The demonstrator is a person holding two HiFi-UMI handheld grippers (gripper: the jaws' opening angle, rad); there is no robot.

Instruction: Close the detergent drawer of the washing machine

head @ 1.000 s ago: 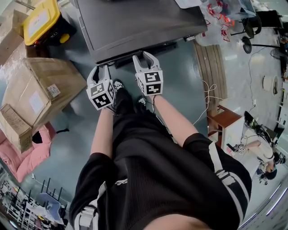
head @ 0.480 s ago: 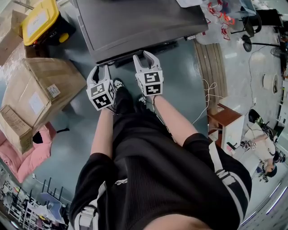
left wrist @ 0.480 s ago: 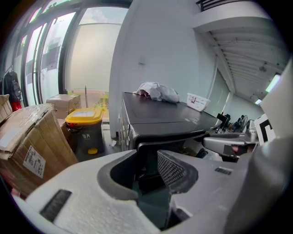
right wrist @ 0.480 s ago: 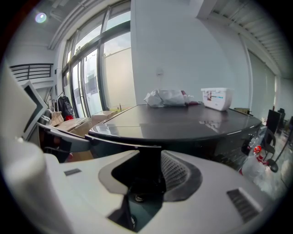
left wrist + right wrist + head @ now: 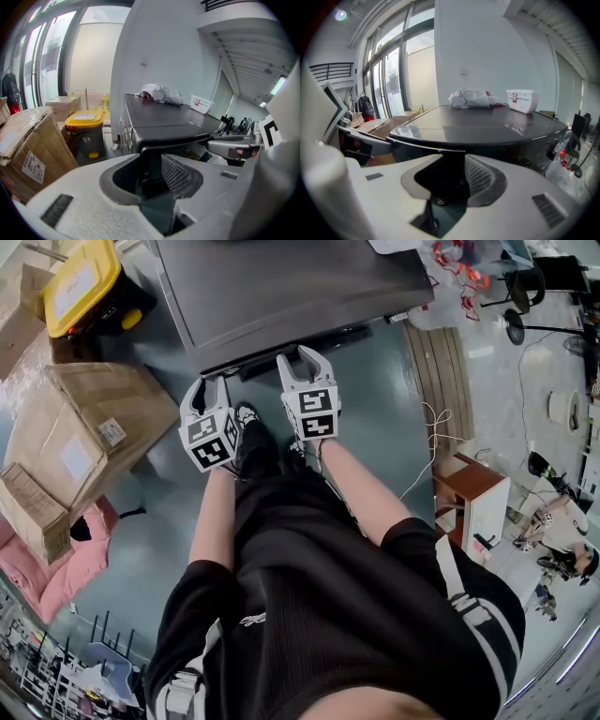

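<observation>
The washing machine (image 5: 281, 287) is a dark grey box at the top of the head view, and its front edge faces me. A dark strip (image 5: 309, 341) juts out under that front edge; I cannot tell whether it is the drawer. My left gripper (image 5: 209, 381) points at the machine's front left part, just short of the edge, with its jaws apart. My right gripper (image 5: 298, 356) reaches the front edge at the dark strip, jaws also apart. In the left gripper view the left gripper (image 5: 151, 174) holds nothing, and in the right gripper view the right gripper (image 5: 449, 180) frames only the machine's edge.
Cardboard boxes (image 5: 84, 427) and a yellow-lidded bin (image 5: 86, 282) stand left of the machine. A white cloth (image 5: 160, 93) and a white box (image 5: 522, 101) lie on its top. A wooden stool (image 5: 469, 488), a floor cable (image 5: 427, 451) and another person (image 5: 562, 521) are at the right.
Both grippers stay where they were, jaws unchanged. Only the person at the right edge has shifted.
</observation>
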